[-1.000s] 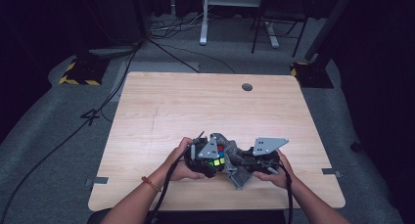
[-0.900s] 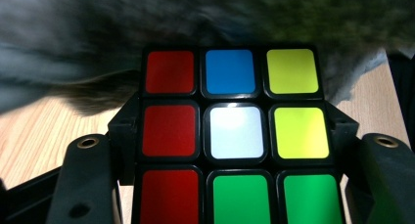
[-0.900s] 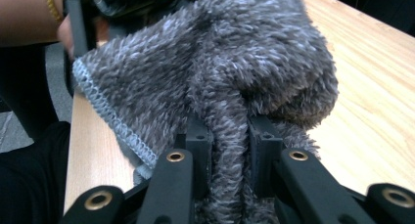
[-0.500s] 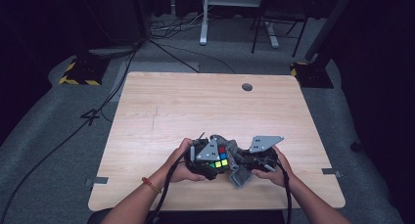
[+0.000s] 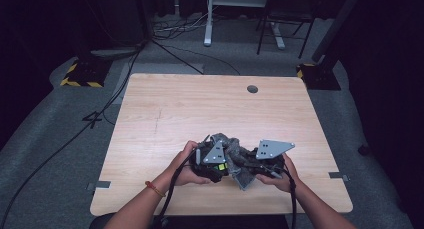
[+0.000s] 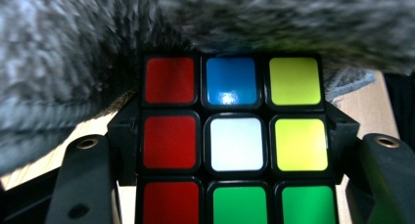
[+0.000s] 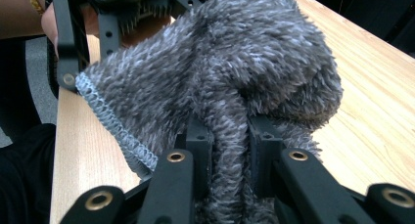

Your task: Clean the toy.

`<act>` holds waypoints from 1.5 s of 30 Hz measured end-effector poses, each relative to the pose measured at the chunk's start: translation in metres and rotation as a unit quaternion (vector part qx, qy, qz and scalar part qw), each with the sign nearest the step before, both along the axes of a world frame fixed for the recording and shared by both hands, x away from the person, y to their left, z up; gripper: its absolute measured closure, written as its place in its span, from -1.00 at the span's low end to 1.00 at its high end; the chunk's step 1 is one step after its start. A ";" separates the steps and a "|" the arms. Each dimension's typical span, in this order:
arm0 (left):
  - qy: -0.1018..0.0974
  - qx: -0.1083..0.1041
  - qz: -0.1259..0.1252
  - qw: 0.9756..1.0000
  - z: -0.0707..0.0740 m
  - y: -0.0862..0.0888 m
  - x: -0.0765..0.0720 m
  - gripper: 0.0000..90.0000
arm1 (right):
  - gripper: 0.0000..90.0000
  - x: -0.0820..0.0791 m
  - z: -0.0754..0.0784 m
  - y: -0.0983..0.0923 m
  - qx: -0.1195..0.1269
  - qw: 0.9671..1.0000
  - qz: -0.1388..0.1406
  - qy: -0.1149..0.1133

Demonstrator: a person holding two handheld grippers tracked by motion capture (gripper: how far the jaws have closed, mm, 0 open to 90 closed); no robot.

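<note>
At the table's six o'clock edge, the left gripper [image 5: 212, 165] clamps the puzzle cube [image 6: 235, 136]; the right gripper [image 7: 230, 145] pinches the grey fluffy cloth [image 7: 220, 72] at the cube's twelve o'clock. Better to wipe firmly, keeping the cube steady.

Between the left gripper's [image 6: 235, 185] matt black plastic jaws sits the puzzle cube [image 6: 235, 141], smooth glossy plastic with shiny coloured tiles in a black frame, the blue tile catching a highlight. Just above and behind the cube, and pinched between the right gripper's [image 7: 230, 150] matt black jaws with their brass-coloured rivets, is the grey cloth [image 7: 220, 82], a shaggy, fuzzy fabric with a stitched, ribbed hem. Beneath both claws lies the table [image 5: 200, 109], pale wood-grain with a smooth matt finish, and atop each claw a flat grey metal plate [image 5: 272, 148] looks dull.
</note>
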State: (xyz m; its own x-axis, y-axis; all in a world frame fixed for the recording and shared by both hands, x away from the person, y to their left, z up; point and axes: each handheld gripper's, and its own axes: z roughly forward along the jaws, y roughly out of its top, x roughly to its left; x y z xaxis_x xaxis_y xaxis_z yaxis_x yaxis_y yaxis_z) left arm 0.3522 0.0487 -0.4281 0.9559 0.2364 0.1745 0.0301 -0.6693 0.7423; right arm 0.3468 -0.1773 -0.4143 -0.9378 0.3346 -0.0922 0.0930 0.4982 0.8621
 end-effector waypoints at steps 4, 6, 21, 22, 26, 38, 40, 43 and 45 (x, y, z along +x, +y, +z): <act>0.003 0.011 0.006 1.000 -0.004 -0.003 0.001 -0.27 | 0.68 -0.001 0.001 0.004 0.003 1.000 0.003 -0.003; 0.004 0.013 0.005 1.000 -0.006 -0.003 0.003 -0.27 | 0.68 -0.001 0.001 0.005 0.003 1.000 0.005 -0.004; 0.013 -0.036 0.003 0.999 0.006 0.010 0.004 -0.26 | 0.68 0.022 -0.024 -0.010 -0.025 0.998 -0.018 0.054; 0.011 -0.041 0.000 0.999 0.007 0.011 0.003 -0.26 | 0.68 0.022 -0.025 -0.010 -0.026 0.998 -0.017 0.058; 0.005 -0.025 0.001 1.000 0.006 0.009 0.003 -0.26 | 0.68 0.019 -0.022 -0.008 -0.023 0.999 -0.017 0.043; 0.001 0.005 0.004 1.000 0.000 -0.002 0.001 -0.26 | 0.68 0.014 -0.014 -0.005 -0.008 1.000 -0.025 0.017; 0.010 0.004 0.005 1.000 -0.002 -0.003 0.003 -0.27 | 0.68 0.012 -0.011 -0.007 0.018 1.000 -0.010 0.023; 0.012 0.011 0.002 1.000 -0.005 -0.008 0.004 -0.27 | 0.68 0.002 -0.001 -0.002 0.032 0.999 0.005 0.014; 0.017 0.012 0.006 1.000 -0.006 -0.009 0.005 -0.27 | 0.68 -0.001 0.001 0.002 0.026 1.000 0.006 0.006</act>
State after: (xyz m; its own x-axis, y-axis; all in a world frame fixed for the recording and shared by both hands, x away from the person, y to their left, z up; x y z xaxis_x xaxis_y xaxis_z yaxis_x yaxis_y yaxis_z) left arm 0.3570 0.0398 -0.4344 0.9584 0.2444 0.1475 0.0635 -0.6862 0.7247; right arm 0.3459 -0.1749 -0.4130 -0.9427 0.3277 -0.0631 0.0982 0.4531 0.8861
